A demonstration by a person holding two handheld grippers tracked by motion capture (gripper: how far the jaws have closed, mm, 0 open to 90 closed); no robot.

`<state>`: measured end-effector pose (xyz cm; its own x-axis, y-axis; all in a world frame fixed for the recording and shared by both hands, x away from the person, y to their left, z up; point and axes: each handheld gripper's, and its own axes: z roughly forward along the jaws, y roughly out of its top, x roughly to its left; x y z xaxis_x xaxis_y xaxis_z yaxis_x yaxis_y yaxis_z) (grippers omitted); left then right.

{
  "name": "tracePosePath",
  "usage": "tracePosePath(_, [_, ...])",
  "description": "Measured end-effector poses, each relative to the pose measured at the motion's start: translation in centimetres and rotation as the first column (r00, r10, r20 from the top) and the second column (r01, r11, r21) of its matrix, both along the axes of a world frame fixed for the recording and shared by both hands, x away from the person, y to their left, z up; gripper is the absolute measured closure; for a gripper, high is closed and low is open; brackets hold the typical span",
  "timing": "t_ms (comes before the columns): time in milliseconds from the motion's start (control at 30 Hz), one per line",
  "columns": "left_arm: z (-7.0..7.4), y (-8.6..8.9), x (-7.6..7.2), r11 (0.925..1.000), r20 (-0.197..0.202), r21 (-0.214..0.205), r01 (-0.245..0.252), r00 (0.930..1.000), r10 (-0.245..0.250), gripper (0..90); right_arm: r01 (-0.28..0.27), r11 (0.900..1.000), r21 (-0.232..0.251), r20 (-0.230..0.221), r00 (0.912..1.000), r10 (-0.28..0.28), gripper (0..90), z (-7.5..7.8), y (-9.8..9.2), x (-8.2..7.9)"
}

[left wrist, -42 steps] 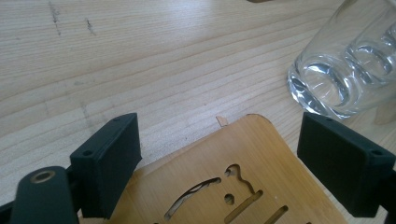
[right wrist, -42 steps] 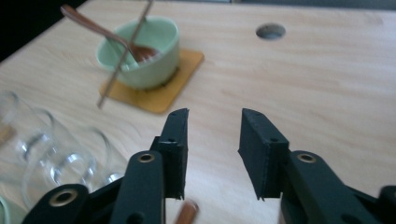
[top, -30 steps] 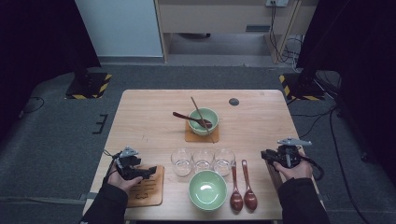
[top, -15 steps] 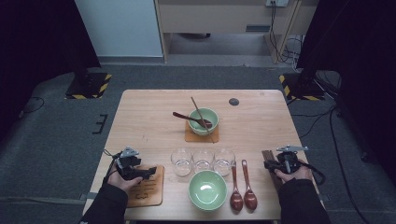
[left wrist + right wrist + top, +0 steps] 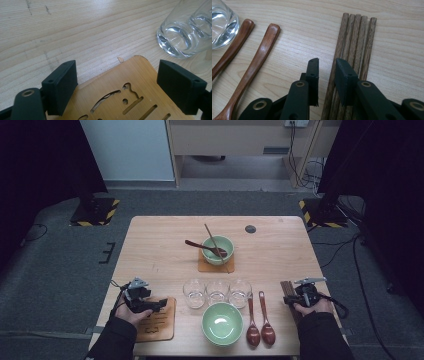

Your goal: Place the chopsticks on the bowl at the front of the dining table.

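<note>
Several dark wooden chopsticks (image 5: 358,42) lie side by side at the table's front right (image 5: 286,289). My right gripper (image 5: 327,63) is low over them (image 5: 289,296). Its jaws have just been closing and stand narrow, with the leftmost chopstick between them and a gap still showing beside it. At the front left, a cut-out wooden coaster (image 5: 130,85) lies flat (image 5: 157,322). My left gripper (image 5: 117,72) rests over its corner (image 5: 162,304), open wide, with neither pad touching the coaster.
Three clear glasses (image 5: 217,292) stand in a row mid-front, with a green bowl (image 5: 222,322) before them. Two wooden spoons (image 5: 260,320) lie left of the chopsticks. A second green bowl (image 5: 218,249) on a coaster farther back holds a spoon and a chopstick.
My right hand has sunk onto the chopsticks and its jaws have narrowed. The left hand has stayed put.
</note>
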<state>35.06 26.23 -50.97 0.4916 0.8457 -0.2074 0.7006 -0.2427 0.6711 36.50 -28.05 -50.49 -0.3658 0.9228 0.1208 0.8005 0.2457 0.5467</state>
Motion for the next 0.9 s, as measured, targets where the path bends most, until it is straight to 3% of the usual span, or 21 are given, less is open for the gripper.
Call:
tracePosePath(533, [-0.02,0.01,0.02,1.0000,0.000,0.001,0.000,1.0000,0.000,16.2,-0.003,0.9999,-0.012,-0.002,1.0000,0.003,73.4,-0.05,0.13,0.02])
tracePosePath(900, [-0.02,0.02,0.02,1.0000,-0.001,0.002,0.001,1.0000,-0.001,16.2,-0.025,0.9993,-0.028,-0.034,0.9991,0.024,73.9,-0.32,0.51,-0.01])
